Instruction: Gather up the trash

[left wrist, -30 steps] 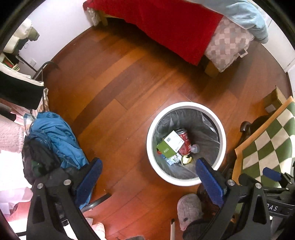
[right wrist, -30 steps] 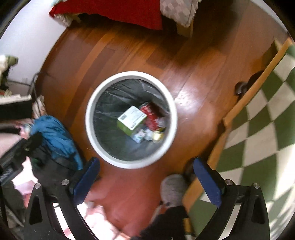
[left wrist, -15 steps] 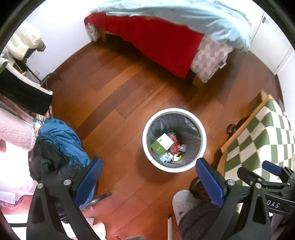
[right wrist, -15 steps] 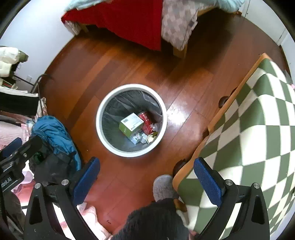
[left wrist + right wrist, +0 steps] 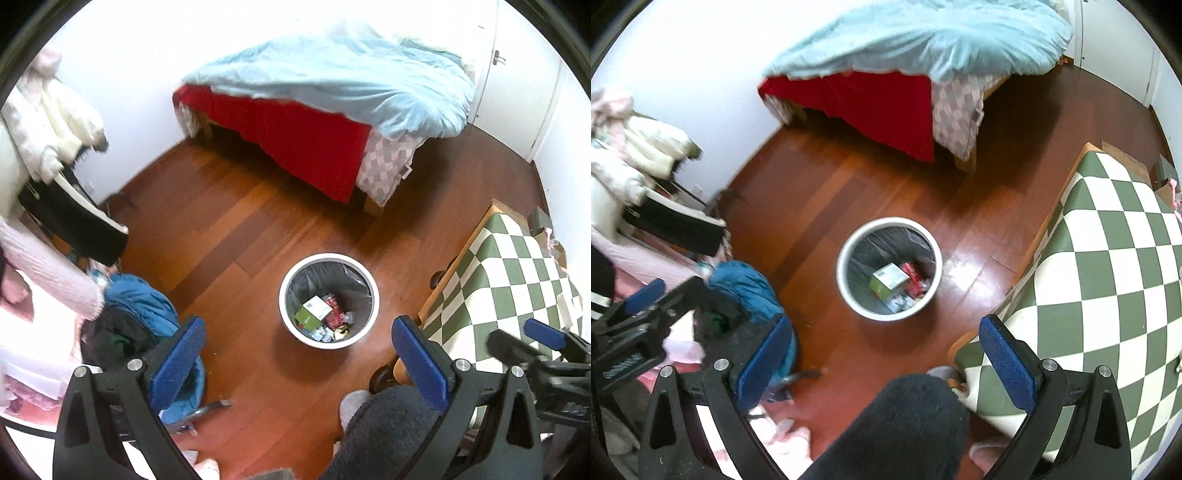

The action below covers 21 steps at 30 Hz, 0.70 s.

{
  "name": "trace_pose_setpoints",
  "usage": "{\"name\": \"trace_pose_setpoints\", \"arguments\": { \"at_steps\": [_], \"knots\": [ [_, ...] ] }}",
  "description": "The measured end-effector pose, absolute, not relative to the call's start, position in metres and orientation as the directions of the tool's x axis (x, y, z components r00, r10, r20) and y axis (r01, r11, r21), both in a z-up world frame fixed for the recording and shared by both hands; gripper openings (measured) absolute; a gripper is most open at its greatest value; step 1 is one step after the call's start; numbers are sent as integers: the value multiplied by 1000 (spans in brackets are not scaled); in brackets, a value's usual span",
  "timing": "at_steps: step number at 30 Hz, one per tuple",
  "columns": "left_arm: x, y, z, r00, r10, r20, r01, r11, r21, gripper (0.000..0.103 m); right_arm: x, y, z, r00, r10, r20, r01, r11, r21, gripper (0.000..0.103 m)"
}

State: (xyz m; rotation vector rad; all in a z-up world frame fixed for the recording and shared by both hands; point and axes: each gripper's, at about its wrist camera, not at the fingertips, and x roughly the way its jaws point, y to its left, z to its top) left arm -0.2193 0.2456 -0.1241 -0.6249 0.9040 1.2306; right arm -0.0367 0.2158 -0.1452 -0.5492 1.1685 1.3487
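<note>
Left tongs (image 5: pixel 295 358): held high above the floor, jaws spread wide, nothing gripped between the blue pads.
Right tongs (image 5: pixel 882 354): likewise raised, jaws released and empty; also seen at the right edge of the left wrist view.
Trash bin (image 5: pixel 295 273): a round white bin with a dark liner, standing upright on the wooden floor (image 5: pixel 229 236), left of the desk and nearer than the bed.
Trash: gathered at the bottom of the bin, toward its near right side.
Green and white box (image 5: pixel 313 312): laid flat on top of the pile, its long axis running from near left to far right, barcode face up.
Red can (image 5: pixel 332 308): lying on its side just right of the box, touching it.
Smaller scraps: too small to be told apart.
Desk (image 5: pixel 1108 258): covered in a green and white check cloth, at the right.
Bed (image 5: pixel 332 81): at the far wall, under a pale blue quilt.
Blue garment (image 5: pixel 746 284): heaped at the near left.
</note>
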Motion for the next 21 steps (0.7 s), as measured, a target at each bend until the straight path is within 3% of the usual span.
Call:
{"name": "trace_pose_setpoints", "arguments": {
  "at_steps": [10,21],
  "knots": [
    [-116,202,-126,191,513,-837,-909,414,46,103,56,110,-101,-138,585,-799,-826,378,419,102],
    [103,130,-263,162,324,-932,-752,652,96,103,290,-55,-195,98,417,-904,-487,812,322,102]
  ]
}}
